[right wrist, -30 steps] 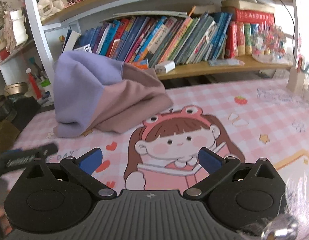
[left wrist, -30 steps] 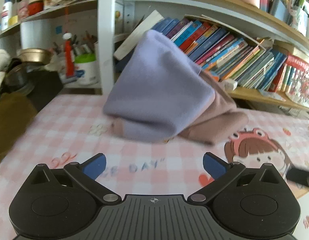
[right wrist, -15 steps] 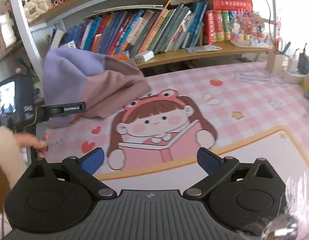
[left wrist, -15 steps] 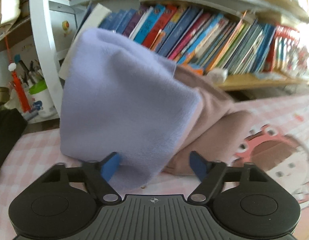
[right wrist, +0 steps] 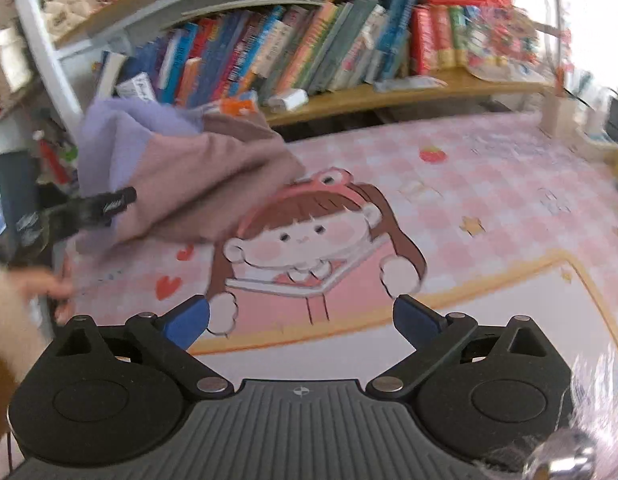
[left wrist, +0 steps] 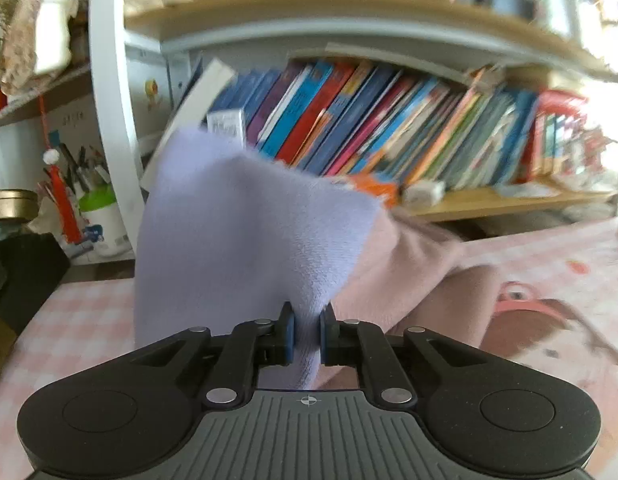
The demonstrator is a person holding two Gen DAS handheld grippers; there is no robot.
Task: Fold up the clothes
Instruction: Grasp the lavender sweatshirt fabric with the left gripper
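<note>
Left gripper (left wrist: 307,334) fingers pinch the fleecy lilac fold of a rumpled lilac-and-mauve garment (left wrist: 253,236); right gripper (right wrist: 301,320), fingers spread, hovers near it over the glossy checked worktop (right wrist: 489,184).

Both views are daylit, bright and soft, without hard shadows. Light enters from the right: beyond each gripper's right finger the frame washes out to white. Motion blur smears the bookshelf (left wrist: 389,128) ahead and the tabletop (right wrist: 509,200). Fisheye curvature bows shelf lines; corners vignette black. Gripper bodies stay sharp.
</note>
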